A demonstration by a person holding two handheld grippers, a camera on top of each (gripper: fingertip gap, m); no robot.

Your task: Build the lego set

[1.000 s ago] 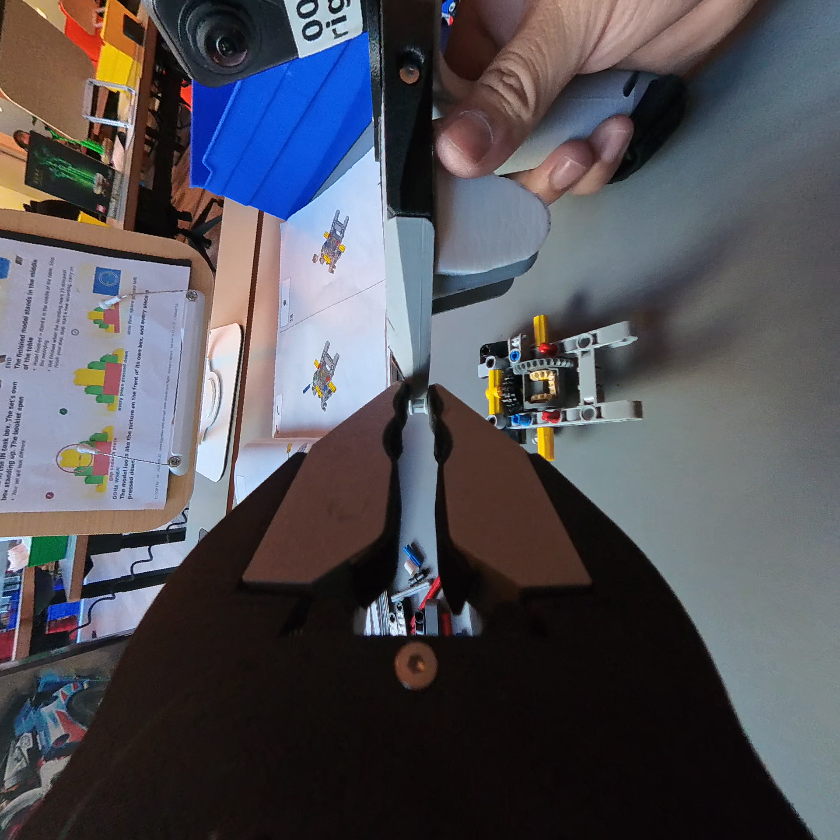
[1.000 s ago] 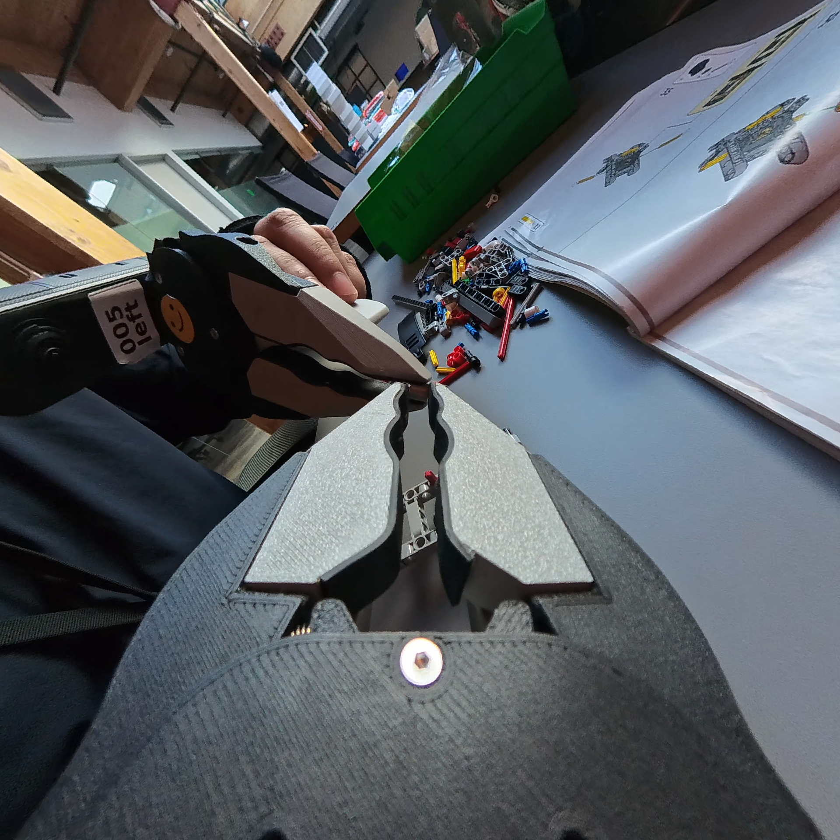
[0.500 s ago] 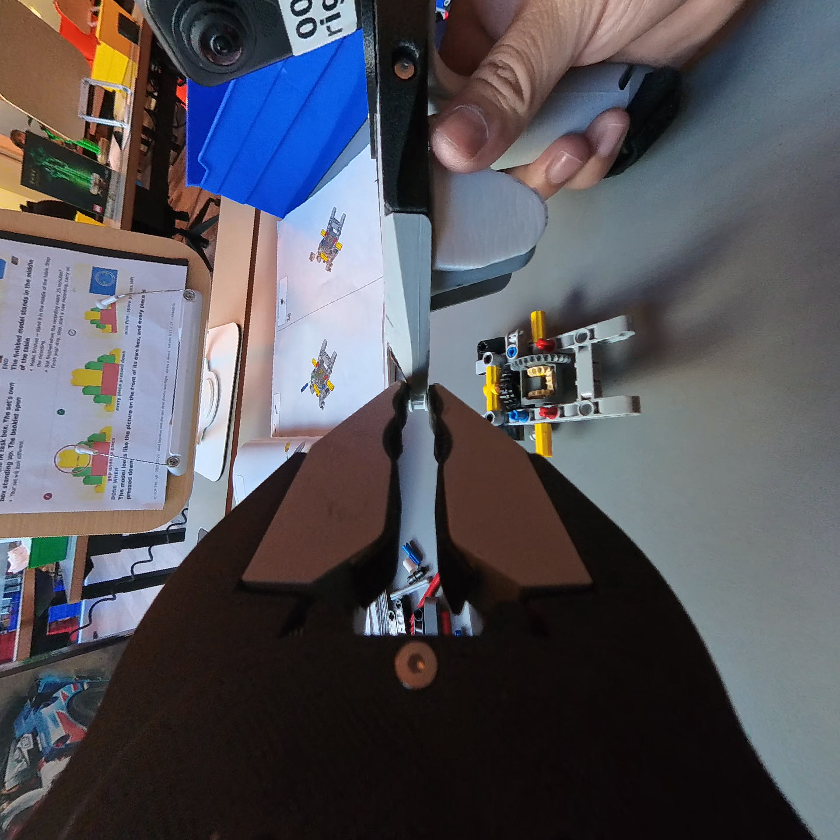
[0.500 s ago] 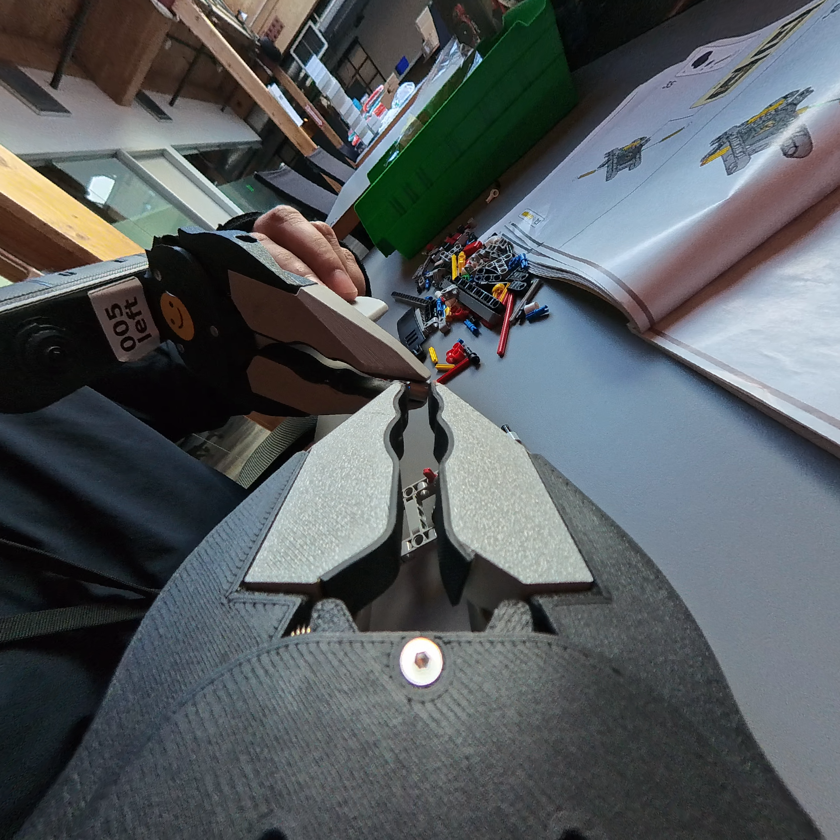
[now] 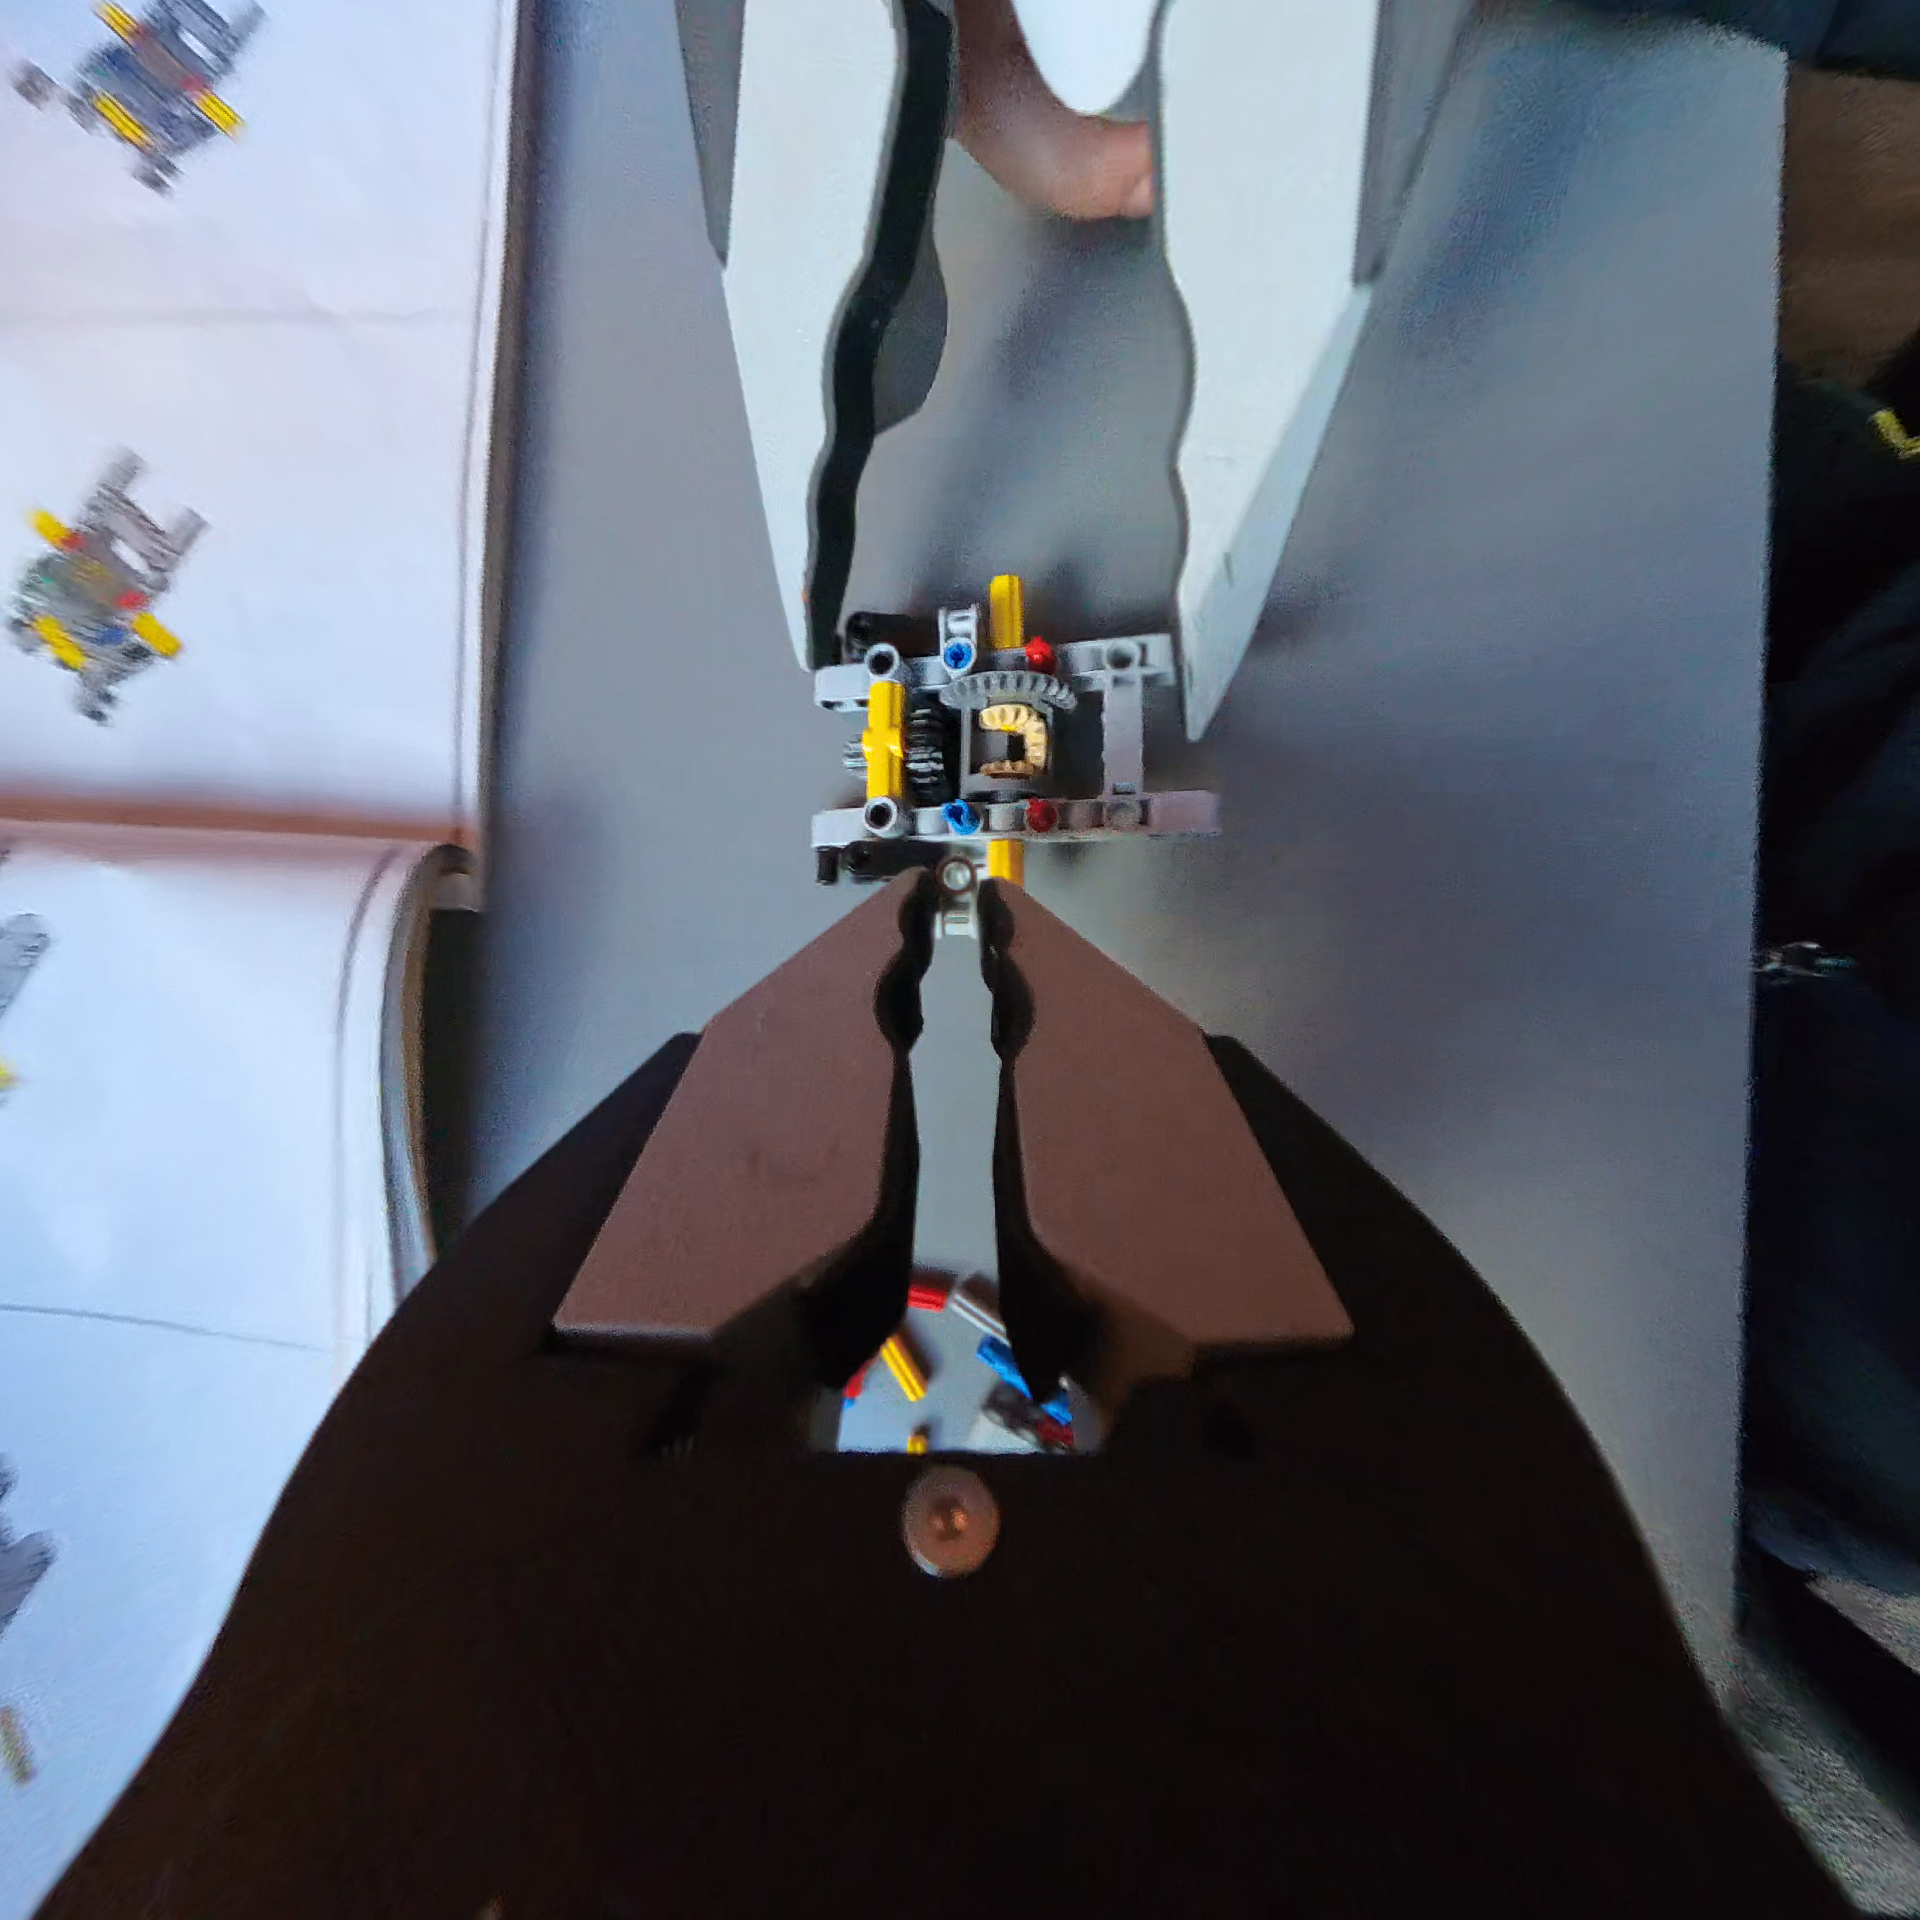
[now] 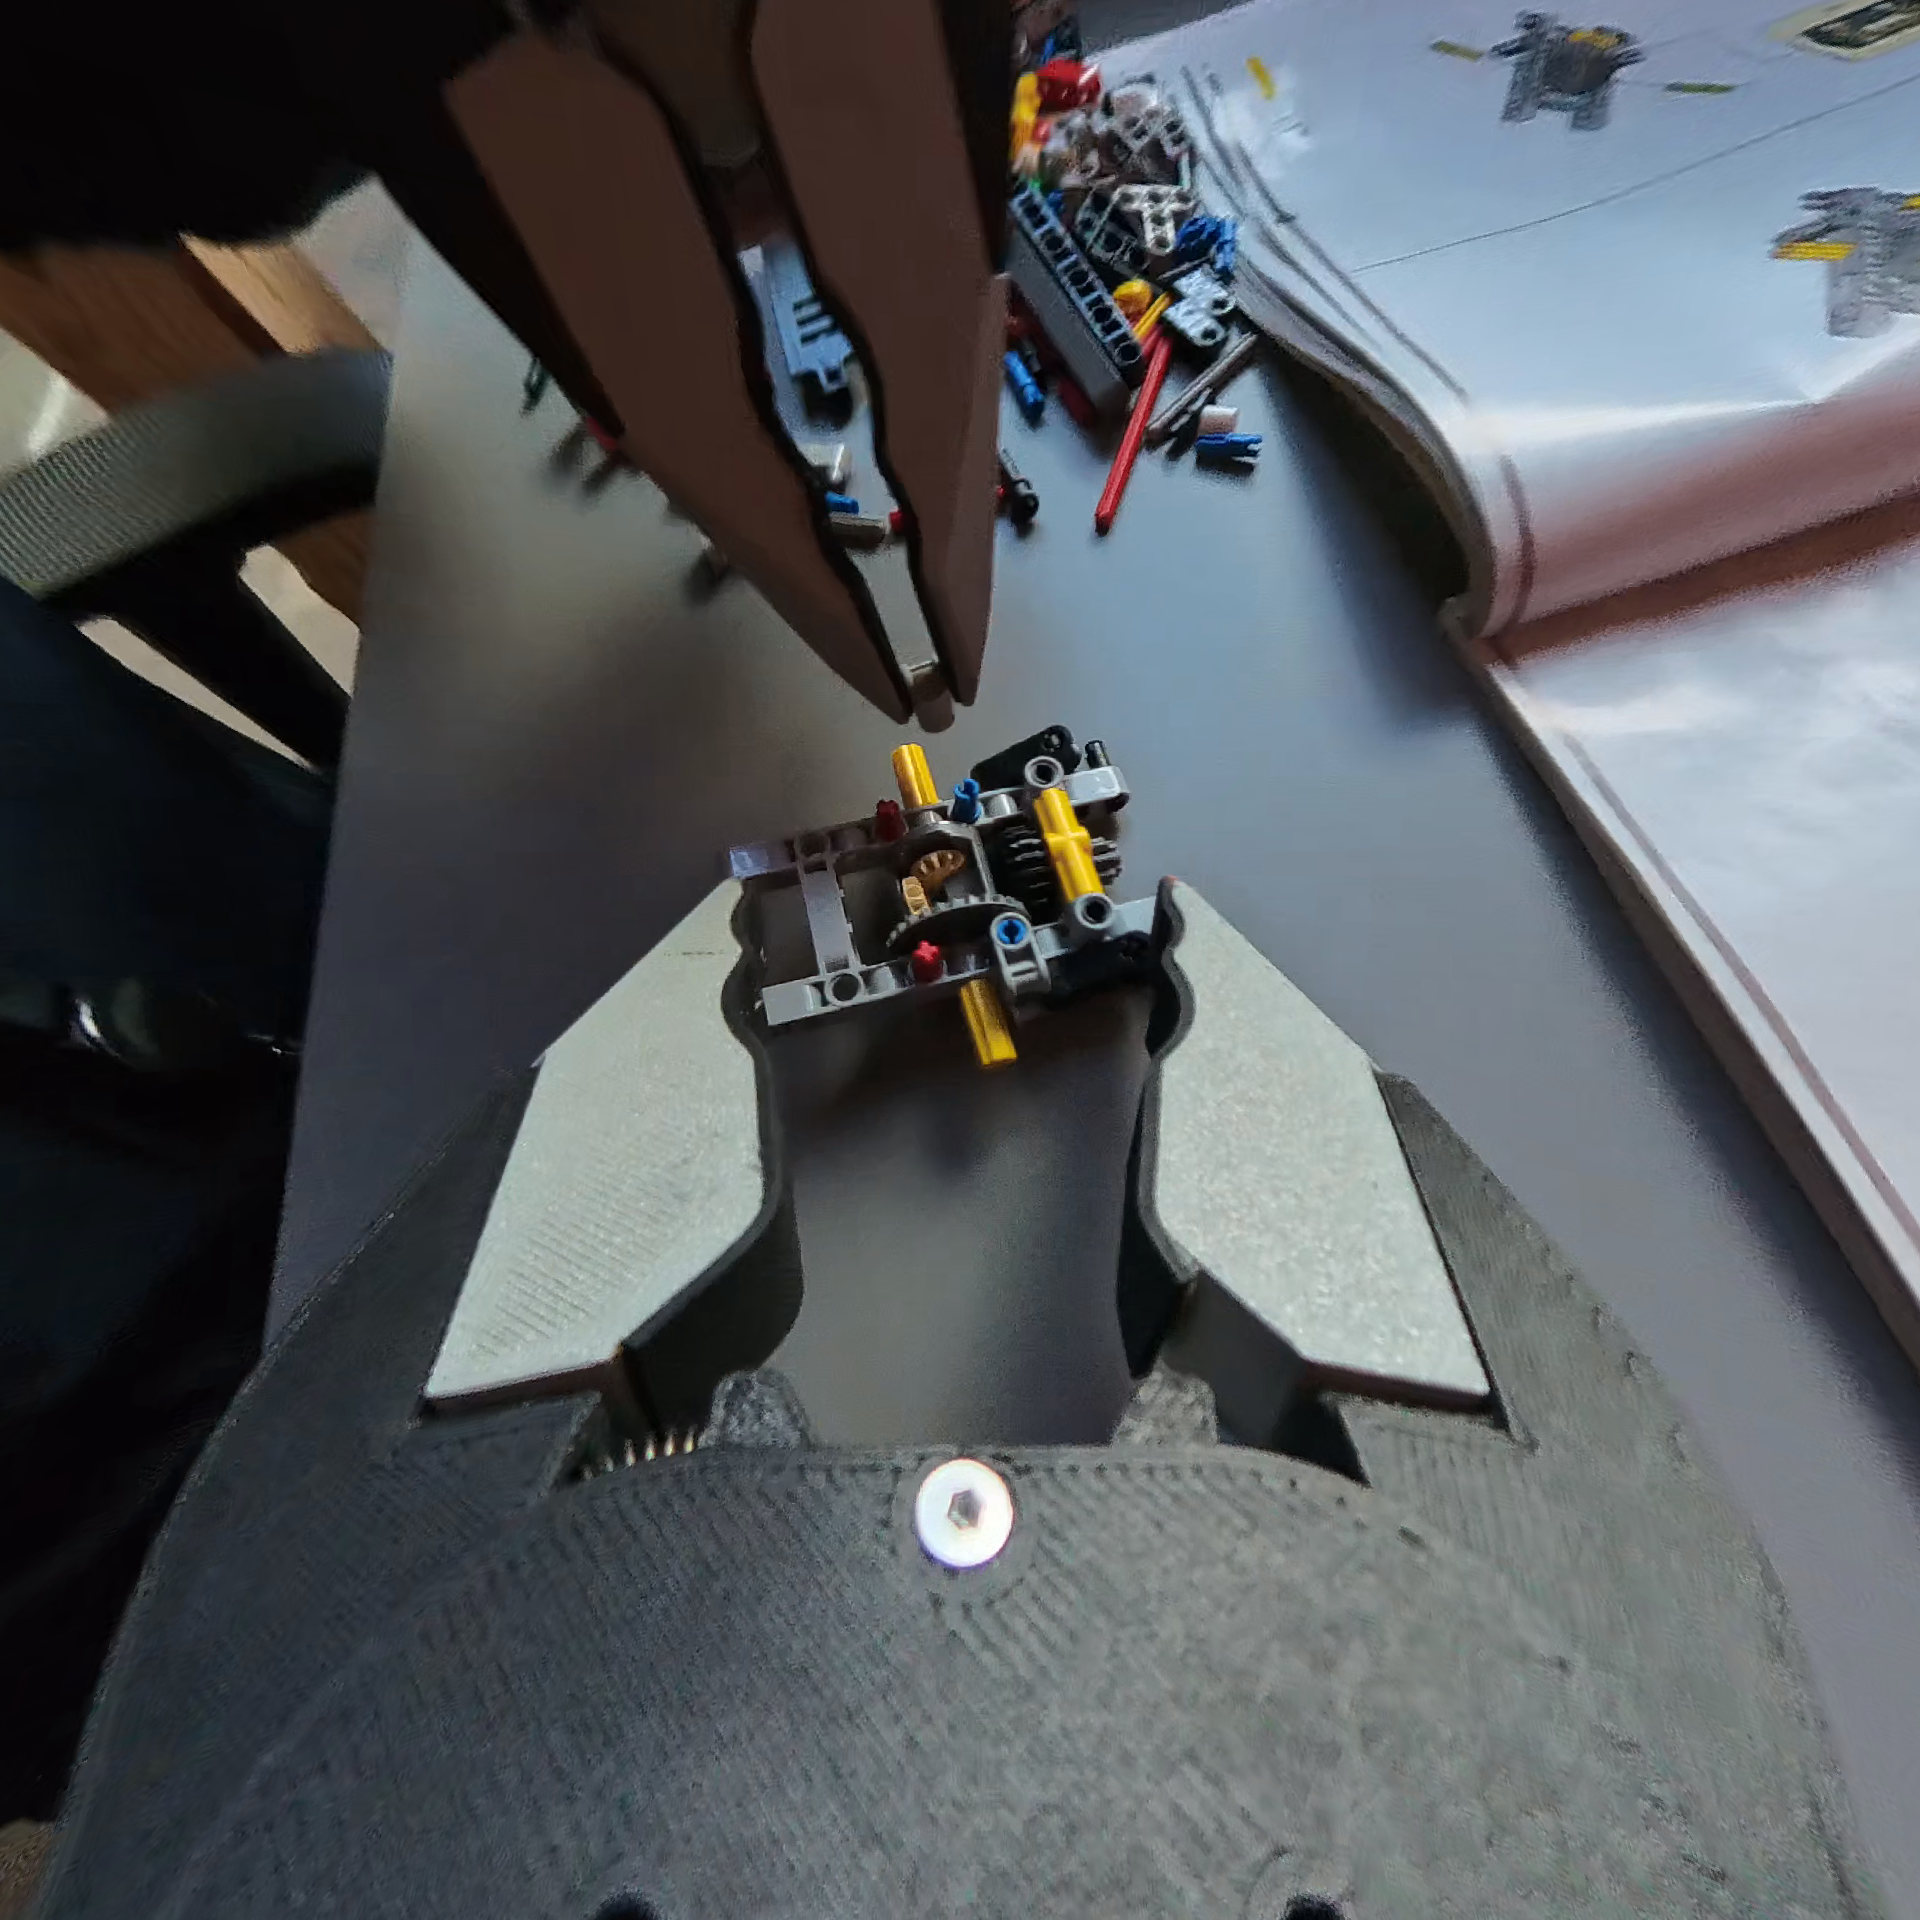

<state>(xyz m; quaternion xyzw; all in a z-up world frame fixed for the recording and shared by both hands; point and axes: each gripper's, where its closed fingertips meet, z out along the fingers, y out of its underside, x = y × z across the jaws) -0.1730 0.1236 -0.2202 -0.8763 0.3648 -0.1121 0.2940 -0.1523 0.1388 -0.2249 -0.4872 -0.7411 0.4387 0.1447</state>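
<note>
My left gripper (image 5: 956, 896) has brown fingers and is shut on a small grey connector piece (image 5: 958, 906). It holds the piece right by the near yellow axle end (image 5: 1004, 858) of a small grey gear assembly (image 5: 1013, 743) lying on the grey table (image 5: 1455, 935). In the right wrist view the same piece (image 6: 925, 681) hangs just short of that axle (image 6: 914, 774). My right gripper (image 6: 948, 899) has grey fingers and is open wide. Its fingertips (image 6: 1195, 966) flank the two ends of the assembly (image 6: 831, 925) without clearly pressing on it.
An open instruction booklet (image 6: 1662, 312) lies along one table side and also shows in the left wrist view (image 5: 208, 416). A pile of loose parts (image 6: 1112, 239) sits behind my left gripper. A person's dark clothing (image 5: 1849, 831) is at the table edge. The grippers are tip to tip, or close to it.
Both grippers met tip to tip at the small grey piece above the table. The right gripper has since opened wide and dropped around the assembly. The left has carried the piece to the assembly.
</note>
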